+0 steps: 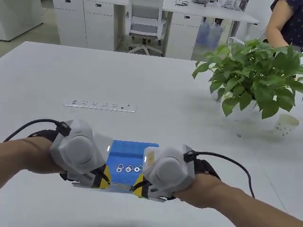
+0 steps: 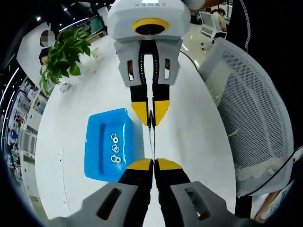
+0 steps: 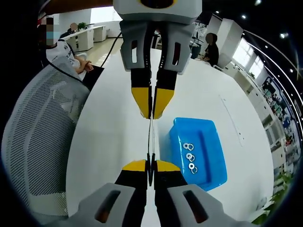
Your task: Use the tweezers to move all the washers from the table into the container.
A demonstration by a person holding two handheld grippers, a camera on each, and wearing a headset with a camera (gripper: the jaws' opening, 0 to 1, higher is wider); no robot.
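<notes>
The blue container (image 1: 132, 150) lies on the white table (image 1: 156, 94) just beyond both grippers, with three washers (image 1: 129, 168) in it. The washers (image 2: 115, 148) lie in a row on the floor of the container (image 2: 102, 142). The thin metal tweezers (image 2: 151, 142) stretch between the two grippers, which face each other tip to tip. My left gripper (image 2: 153, 163) is shut on one end and my right gripper (image 3: 150, 166) is shut on the other end of the tweezers (image 3: 151, 137). In the head view the left gripper (image 1: 102, 178) and right gripper (image 1: 140, 184) hide most of the tweezers (image 1: 121, 185).
A white power strip (image 1: 100, 105) lies further back on the table. At the right stand a potted plant (image 1: 253, 75) and a small white cup (image 1: 286, 125). A mesh chair back (image 2: 251, 123) is near the table edge, and a person (image 1: 284, 23) stands at the far right.
</notes>
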